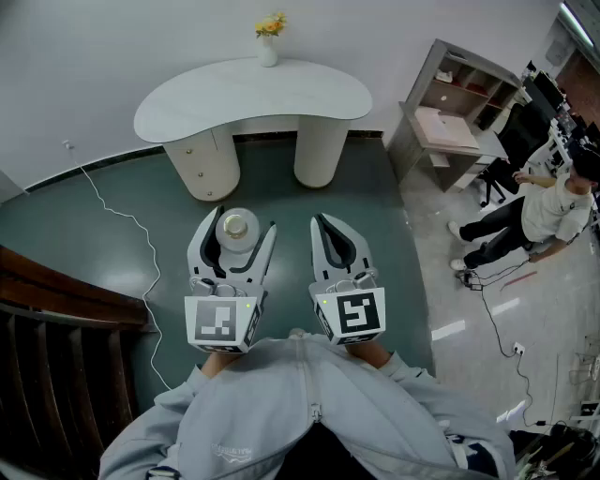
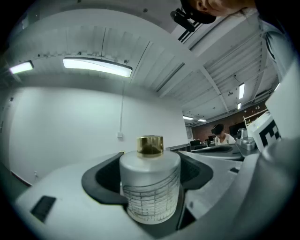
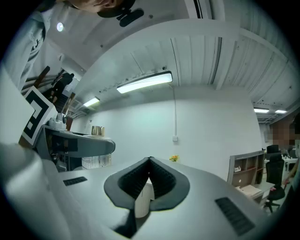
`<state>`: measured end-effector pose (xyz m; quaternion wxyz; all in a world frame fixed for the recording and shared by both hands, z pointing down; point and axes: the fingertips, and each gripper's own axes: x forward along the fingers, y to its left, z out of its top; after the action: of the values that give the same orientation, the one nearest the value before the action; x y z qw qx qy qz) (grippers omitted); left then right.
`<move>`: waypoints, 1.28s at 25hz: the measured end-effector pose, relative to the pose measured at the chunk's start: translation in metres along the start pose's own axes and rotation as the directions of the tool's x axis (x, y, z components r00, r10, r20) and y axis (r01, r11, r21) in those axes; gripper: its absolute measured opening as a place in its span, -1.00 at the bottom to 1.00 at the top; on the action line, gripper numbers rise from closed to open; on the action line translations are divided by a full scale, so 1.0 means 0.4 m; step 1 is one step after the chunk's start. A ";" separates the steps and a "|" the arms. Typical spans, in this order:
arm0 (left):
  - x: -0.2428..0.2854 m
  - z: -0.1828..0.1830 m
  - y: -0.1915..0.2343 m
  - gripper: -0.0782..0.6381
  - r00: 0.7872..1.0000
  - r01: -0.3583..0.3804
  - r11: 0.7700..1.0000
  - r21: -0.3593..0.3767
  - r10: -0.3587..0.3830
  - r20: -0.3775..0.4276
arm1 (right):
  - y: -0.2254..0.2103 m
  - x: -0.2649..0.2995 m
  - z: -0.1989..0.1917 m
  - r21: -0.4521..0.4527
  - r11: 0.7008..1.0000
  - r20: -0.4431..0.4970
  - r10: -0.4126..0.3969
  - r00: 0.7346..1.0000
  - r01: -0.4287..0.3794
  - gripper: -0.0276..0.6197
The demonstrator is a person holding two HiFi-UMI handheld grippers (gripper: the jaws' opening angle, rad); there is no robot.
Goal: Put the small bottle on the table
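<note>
1. Your small frosted white glass bottle with the gold cap [image 2: 150, 187] sits in your left gripper [image 1: 242, 225]. The jaws stand wide, with their dark pads against its left and right sides.
2. In the head view the bottle's cap faces up at you. The bottle is above the dark green floor [image 1: 112, 272] on the near side of the table, not on the table.
3. The frosted wall carries a faint printed grid. You cannot tell whether there is any liquid inside.
4. Your right gripper [image 1: 320, 220] is just right of the left one. Its jaw tips meet and nothing is gripped between them. The pale shape seen through the gap below the tips lies behind the jaws.
5. The white kidney-shaped table [image 1: 253, 94] on two rounded pedestals stands farther out.
6. A small white vase [image 1: 268, 50] stands at its far edge and holds yellow-orange flowers [image 1: 271, 25].
7. A thin white cable [image 1: 117, 214] trails over the floor on the left, and its near end passes behind your grey zip jacket [image 1: 300, 412].
8. Far right, a grey open shelf unit [image 1: 450, 94] holds things too small to make out.
9. Beside it a person in a white top [image 1: 548, 211] leans forward.
10. Dark wooden rails [image 1: 47, 328] are cut off by the near left edge.
</note>
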<state>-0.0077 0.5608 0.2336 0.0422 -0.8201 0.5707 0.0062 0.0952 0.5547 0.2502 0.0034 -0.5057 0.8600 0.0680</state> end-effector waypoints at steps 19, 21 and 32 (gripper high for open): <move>0.082 -0.018 -0.018 0.15 0.995 -0.092 0.996 0.006 0.092 0.028 | -0.096 0.051 -0.003 0.013 0.999 0.050 0.034 0.998 -0.034 -0.83; 0.097 -0.021 -0.013 0.15 0.995 -0.098 0.995 0.015 0.097 0.023 | -0.104 0.064 -0.008 0.016 0.999 0.049 0.034 0.998 -0.034 -0.83; 0.249 -0.062 0.082 0.15 0.997 -0.071 0.997 0.009 0.071 0.015 | -0.142 0.235 -0.049 0.001 1.000 0.027 0.021 0.999 -0.021 -0.83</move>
<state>-0.0046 0.4543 0.2506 0.0503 -0.7989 0.5993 0.0110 0.0999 0.4435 0.2563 0.0145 -0.4956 0.8653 0.0741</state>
